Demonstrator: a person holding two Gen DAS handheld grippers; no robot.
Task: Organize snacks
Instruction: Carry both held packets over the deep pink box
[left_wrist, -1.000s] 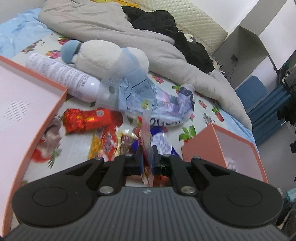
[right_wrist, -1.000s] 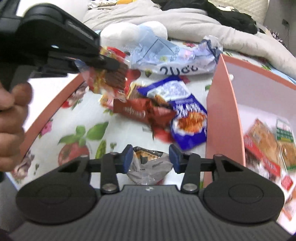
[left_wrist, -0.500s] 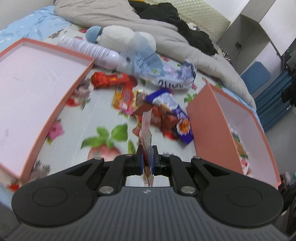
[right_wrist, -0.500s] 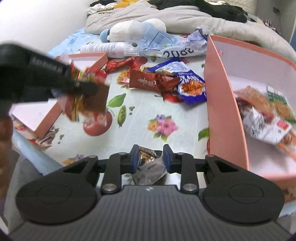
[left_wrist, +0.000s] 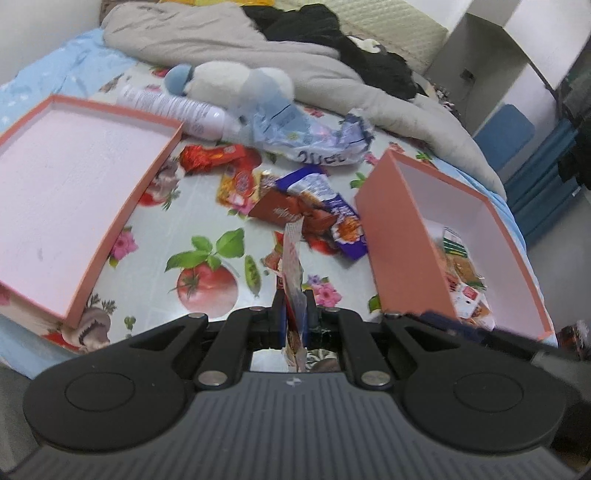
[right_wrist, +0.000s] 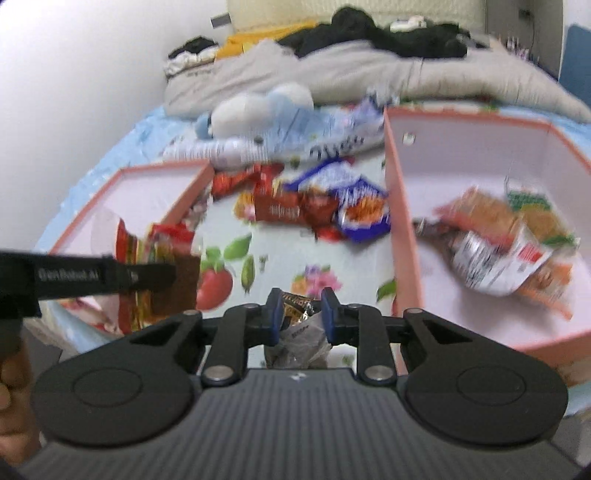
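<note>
My left gripper (left_wrist: 294, 306) is shut on a thin red-and-white snack packet (left_wrist: 293, 258), seen edge-on and held above the flowered bed sheet. The right wrist view shows that packet (right_wrist: 155, 243) hanging at the near corner of the shallow pink box (right_wrist: 162, 166). My right gripper (right_wrist: 300, 308) has its jaws closing on a crumpled silver-and-dark snack packet (right_wrist: 299, 332), and the pads press on it in the air. More loose snacks (left_wrist: 295, 199) lie between the shallow box (left_wrist: 159, 173) and a deeper pink box (left_wrist: 399, 236), which holds several packets (right_wrist: 495, 236).
A white plush toy (left_wrist: 229, 81), a white spray bottle (left_wrist: 170, 107) and a crumpled plastic bag (left_wrist: 314, 140) lie behind the snacks. A grey blanket (left_wrist: 207, 40) and black clothes (left_wrist: 332, 33) cover the far end of the bed. A person's hand (right_wrist: 11, 376) grips the left tool.
Both grippers have pulled back and up from the snack pile, each carrying its packet. The right jaws have narrowed on the silver packet. The left packet now hangs by the shallow box.
</note>
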